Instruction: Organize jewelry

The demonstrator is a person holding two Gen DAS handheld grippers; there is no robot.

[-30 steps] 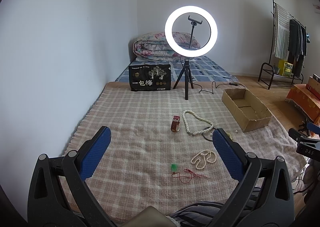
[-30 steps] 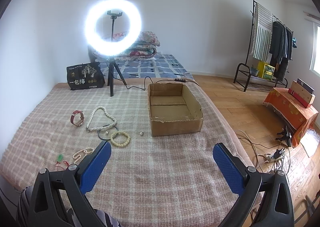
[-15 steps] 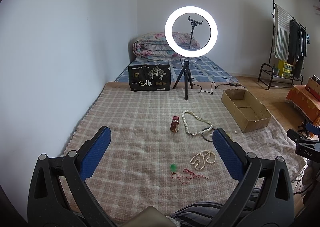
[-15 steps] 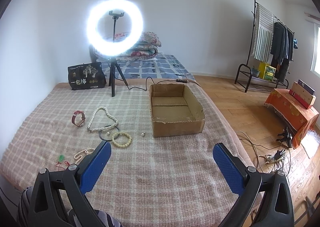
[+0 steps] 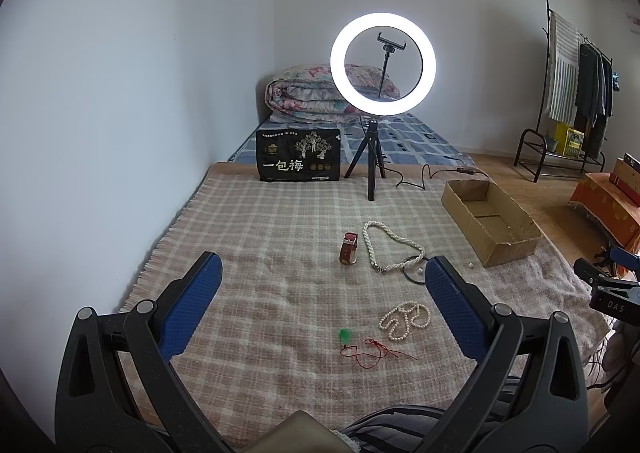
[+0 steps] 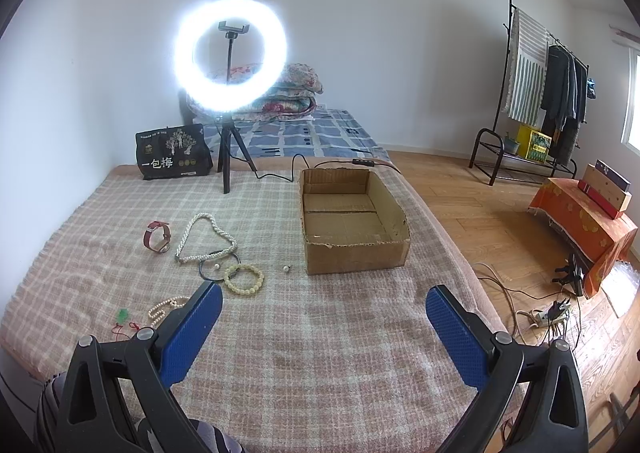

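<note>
Near the left claw (image 5: pixel 320 295) (both spread, empty) — grab the pearl bracelet (image 5: pixel 404 321) mid-strand, then into the cardboard box (image 6: pixel 394 253) — right claw (image 6: pixel 324 315) idle.

A coarse woven plaid blanket (image 6: pixel 320 333) with a fringed edge covered the bed, while a matt corrugated cardboard box (image 6: pixel 352 253) with torn edges sat at two o'clock. At ten o'clock lay a glossy pearl necklace (image 6: pixel 206 237) and a red leather-look watch strap (image 6: pixel 156 236); the gripper pads (image 6: pixel 190 333) were textured blue rubber on black plastic.
</note>
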